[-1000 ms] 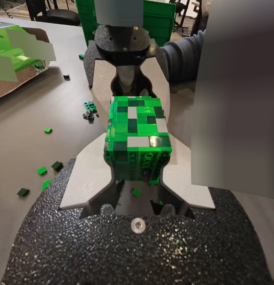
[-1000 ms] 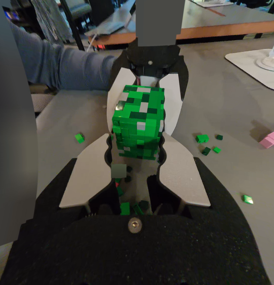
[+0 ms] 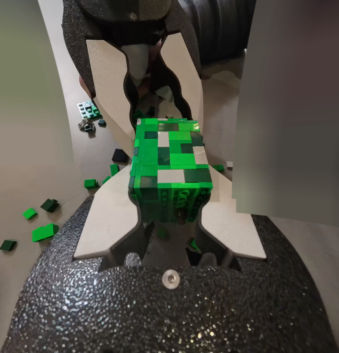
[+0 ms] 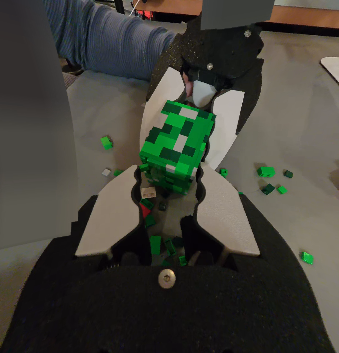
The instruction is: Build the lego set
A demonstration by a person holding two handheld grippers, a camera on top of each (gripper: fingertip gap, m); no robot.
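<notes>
From the left wrist view, our left gripper has its jaws closed onto the near end of the green block, a brick-built box tiled in light green, dark green and grey. The block sits at the centre of the view, held above the worktop. At 12 o'clock our right gripper meets the block's far end, its jaws on either side of it. Loose pieces lie scattered from 8 to 10 o'clock, with a small studded plate near 11 o'clock.

From the right wrist view, the same block is tilted, leaning toward 1 o'clock. Our right gripper has its jaws partly closed, and they appear to pinch the block's lower near end, though we cannot be sure how firm the contact is. The left gripper comes in from 12 o'clock and flanks the upper end. More loose pieces sit at 3 o'clock, and others lie on the worktop between our jaws, including a red one.

We judge the chief risk to be twisting: both grippers hold one block at opposite ends, so uneven pull could split it or pop off tiles. A loosened grip could drop it onto the pieces beneath.
</notes>
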